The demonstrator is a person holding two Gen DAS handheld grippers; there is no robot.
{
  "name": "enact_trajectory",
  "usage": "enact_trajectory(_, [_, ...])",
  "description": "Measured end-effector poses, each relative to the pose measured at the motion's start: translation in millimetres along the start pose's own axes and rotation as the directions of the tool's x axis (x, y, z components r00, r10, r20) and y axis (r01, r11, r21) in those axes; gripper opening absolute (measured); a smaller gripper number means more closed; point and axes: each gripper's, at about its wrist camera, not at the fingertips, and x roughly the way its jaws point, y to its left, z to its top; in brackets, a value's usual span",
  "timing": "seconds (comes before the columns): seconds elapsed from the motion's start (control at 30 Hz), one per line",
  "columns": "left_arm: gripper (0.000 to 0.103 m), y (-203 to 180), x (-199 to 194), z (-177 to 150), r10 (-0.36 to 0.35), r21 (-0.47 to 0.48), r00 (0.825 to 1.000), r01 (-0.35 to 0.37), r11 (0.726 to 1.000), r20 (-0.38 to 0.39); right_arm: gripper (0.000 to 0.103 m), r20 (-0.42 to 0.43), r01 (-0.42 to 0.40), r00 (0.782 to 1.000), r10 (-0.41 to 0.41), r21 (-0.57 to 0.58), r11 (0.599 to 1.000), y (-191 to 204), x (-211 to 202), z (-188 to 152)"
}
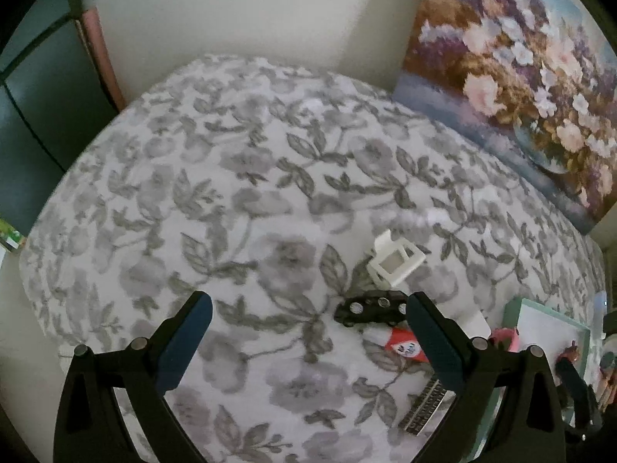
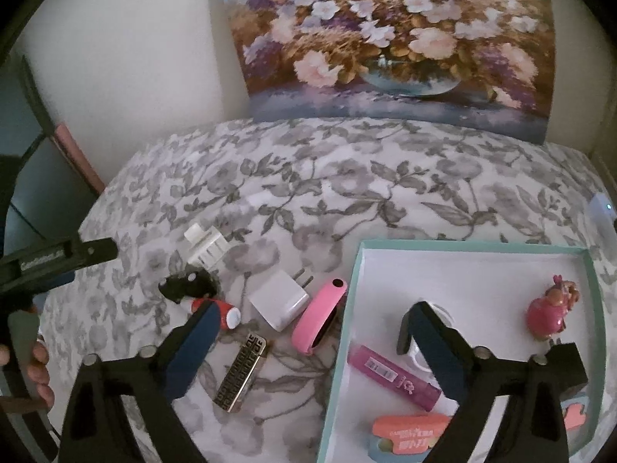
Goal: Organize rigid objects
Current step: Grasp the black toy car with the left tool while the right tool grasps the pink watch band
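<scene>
We see a grey-and-white flowered cloth point(image 2: 347, 177) over the tabletop, a mint-rimmed cardboard box with white floor point(image 2: 474, 249), a pink oval band point(image 2: 314, 318), a purple tube point(image 2: 393, 376), a gold-and-black patterned lighter point(image 2: 241, 372), a black toy car point(image 1: 370, 308), and a white plug adapter point(image 2: 279, 301).

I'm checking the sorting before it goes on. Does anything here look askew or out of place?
Nothing is spilled or broken. The black toy car lies tipped, wheels showing, and the white chair lies toppled on the bedspread, both outside the teal box.
</scene>
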Motion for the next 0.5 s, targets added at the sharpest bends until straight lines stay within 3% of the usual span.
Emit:
enact_trajectory(0.23, [0.1, -19, 26, -4, -0.028, 0.023, 0.998, 0.03, 0.999, -0.059, 0.077, -0.044, -0.027, 0.999, 0.029, 0.029, 0.999, -8, 21, 2])
enact_trajectory(0.5, [0.1, -32, 47, -7, -0.071, 0.012, 0.993, 0.072, 0.997, -0.094, 0.05, -0.063, -0.096, 0.993, 0.101, 0.077, 0.992, -15, 34, 3])
